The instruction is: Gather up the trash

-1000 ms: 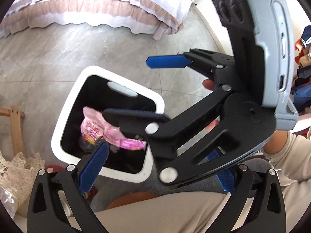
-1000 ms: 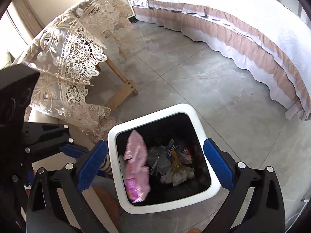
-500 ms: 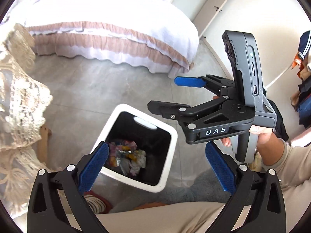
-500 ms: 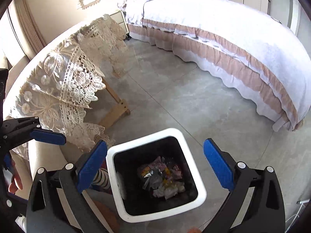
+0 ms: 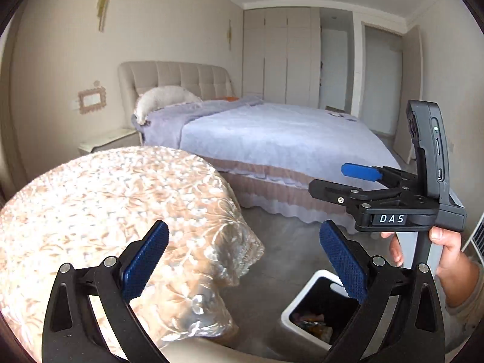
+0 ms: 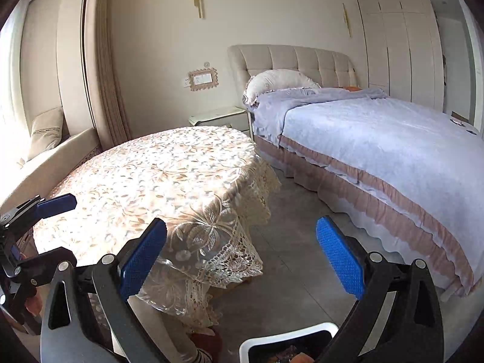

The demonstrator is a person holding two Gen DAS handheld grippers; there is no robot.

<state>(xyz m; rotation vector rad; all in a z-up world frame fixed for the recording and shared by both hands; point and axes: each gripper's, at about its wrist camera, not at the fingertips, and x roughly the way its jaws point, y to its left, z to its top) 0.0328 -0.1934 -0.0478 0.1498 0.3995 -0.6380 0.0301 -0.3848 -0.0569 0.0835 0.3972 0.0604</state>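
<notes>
A white trash bin (image 5: pixel 305 308) with a black inside holds several wrappers; it stands on the floor at the bottom right of the left wrist view and at the bottom edge of the right wrist view (image 6: pixel 287 337). My left gripper (image 5: pixel 245 260) is open and empty, above the table edge. My right gripper (image 6: pixel 242 257) is open and empty, raised above the bin. The right gripper also shows from the side in the left wrist view (image 5: pixel 341 178), held in a hand. The left gripper's fingers (image 6: pixel 56 204) show at the left of the right wrist view.
A round table with a lace cloth (image 6: pixel 157 181) stands to the left; it also shows in the left wrist view (image 5: pixel 106 211). A bed with a lilac cover (image 6: pixel 378 139) fills the right. A bedside cabinet (image 6: pixel 217 118) and wardrobes (image 5: pixel 284 57) lie behind. Grey floor (image 6: pixel 296 260) lies between.
Both grippers have lifted and tilted up from looking down into the bin to looking across the room. The pink wrapper dropped into the bin. Both grippers stayed open.
</notes>
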